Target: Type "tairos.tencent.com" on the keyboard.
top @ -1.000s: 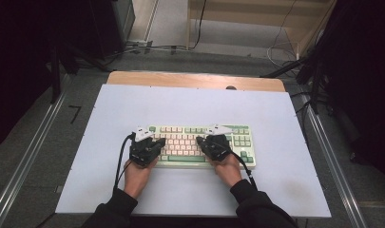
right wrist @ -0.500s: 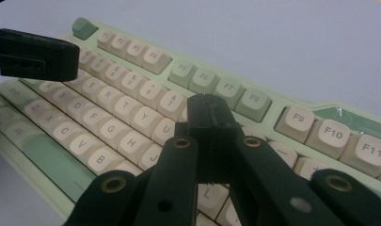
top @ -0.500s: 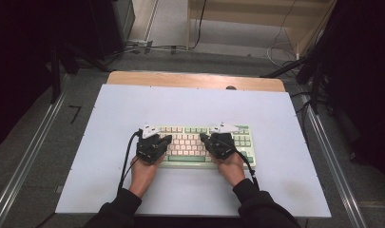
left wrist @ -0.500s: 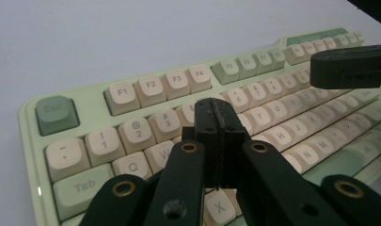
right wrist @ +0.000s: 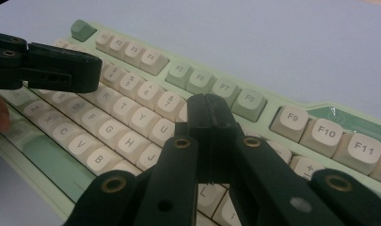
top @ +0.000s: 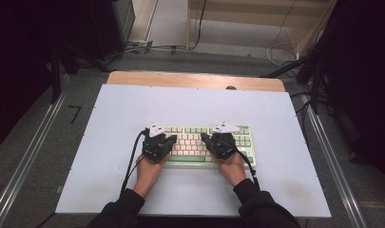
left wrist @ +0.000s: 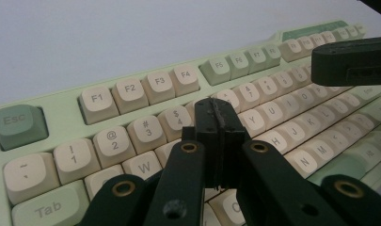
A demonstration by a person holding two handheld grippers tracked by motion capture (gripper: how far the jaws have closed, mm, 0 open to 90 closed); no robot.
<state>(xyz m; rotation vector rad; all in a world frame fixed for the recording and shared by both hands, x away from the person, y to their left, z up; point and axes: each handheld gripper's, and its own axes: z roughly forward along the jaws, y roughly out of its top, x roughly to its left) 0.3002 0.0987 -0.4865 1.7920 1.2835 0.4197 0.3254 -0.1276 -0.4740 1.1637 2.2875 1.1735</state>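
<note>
1. High view: a pale green keyboard (top: 199,142) lies on the white bench (top: 190,104), nearer the person's edge than the far edge. The left tongs (top: 158,142) hover over the keyboard's left half, the right tongs (top: 222,141) over its right half.
2. Left gripper view: the left tongs (left wrist: 219,123) are pressed fully together, holding nothing, their tip above the number row near the 4 key (left wrist: 175,117).
3. Right gripper view: the right tongs (right wrist: 208,123) are likewise closed and empty, poised above the keys just right of the U key (right wrist: 162,130). Whether any key is pressed cannot be told; typing seems under way.
</note>
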